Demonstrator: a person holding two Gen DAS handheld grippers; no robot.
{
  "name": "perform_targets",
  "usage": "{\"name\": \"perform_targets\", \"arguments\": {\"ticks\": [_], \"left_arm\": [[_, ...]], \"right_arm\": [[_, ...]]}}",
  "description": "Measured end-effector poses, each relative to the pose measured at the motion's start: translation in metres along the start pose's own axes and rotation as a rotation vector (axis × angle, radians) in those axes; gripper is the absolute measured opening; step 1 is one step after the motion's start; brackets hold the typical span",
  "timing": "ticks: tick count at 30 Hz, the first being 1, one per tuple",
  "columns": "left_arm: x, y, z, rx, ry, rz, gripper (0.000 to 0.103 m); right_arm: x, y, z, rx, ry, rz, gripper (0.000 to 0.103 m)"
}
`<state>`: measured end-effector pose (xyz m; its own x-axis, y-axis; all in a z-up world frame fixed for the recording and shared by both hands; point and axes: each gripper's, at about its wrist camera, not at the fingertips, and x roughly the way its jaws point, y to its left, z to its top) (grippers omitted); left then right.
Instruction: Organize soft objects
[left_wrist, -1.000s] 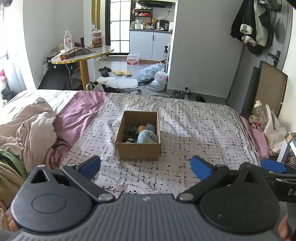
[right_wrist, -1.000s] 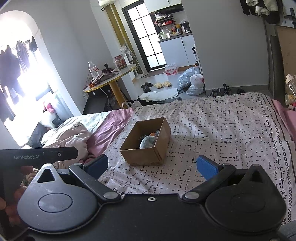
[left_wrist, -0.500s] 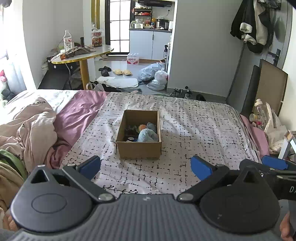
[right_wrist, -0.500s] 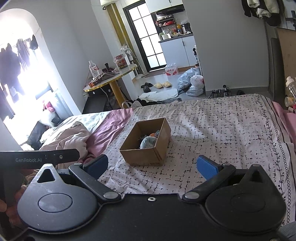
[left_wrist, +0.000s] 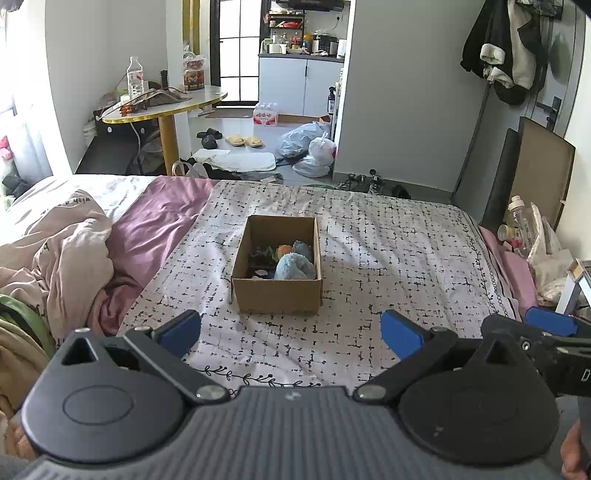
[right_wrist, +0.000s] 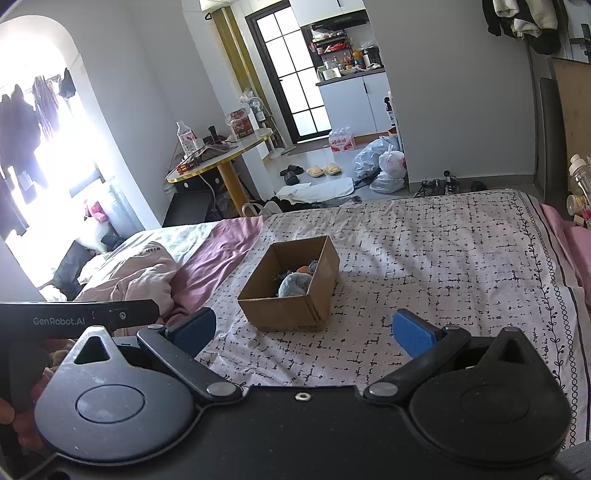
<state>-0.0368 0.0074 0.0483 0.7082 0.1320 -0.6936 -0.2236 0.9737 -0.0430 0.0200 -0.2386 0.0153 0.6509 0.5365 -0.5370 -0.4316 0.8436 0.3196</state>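
An open cardboard box (left_wrist: 277, 296) stands in the middle of the bed; it also shows in the right wrist view (right_wrist: 284, 308). Inside lie a grey-blue plush toy (left_wrist: 293, 266), an orange one (left_wrist: 283, 250) and some dark small toys; the plush shows in the right wrist view too (right_wrist: 293, 283). My left gripper (left_wrist: 291, 330) is open and empty, held back from the box near the bed's front edge. My right gripper (right_wrist: 303, 330) is open and empty, beside the left one, also short of the box.
The bed has a white black-patterned cover (left_wrist: 388, 251). Crumpled pink bedding (left_wrist: 70, 251) lies at the left. Bottles and bags (left_wrist: 524, 229) stand past the bed's right edge. A round table (left_wrist: 166, 107) and floor clutter lie beyond the bed.
Both grippers have drawn back and risen slightly from the box, so it looks a little smaller. Both stay open and empty.
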Motion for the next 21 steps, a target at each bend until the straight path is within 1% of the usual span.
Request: {"name": "perform_targets", "arguments": {"ticks": [21], "left_arm": [[0.0002,-0.0009,-0.0006,-0.004,0.005,0.005,0.103]], "right_arm": [[0.0017,0.0022,-0.0010,0.000,0.005,0.001,0.103]]}}
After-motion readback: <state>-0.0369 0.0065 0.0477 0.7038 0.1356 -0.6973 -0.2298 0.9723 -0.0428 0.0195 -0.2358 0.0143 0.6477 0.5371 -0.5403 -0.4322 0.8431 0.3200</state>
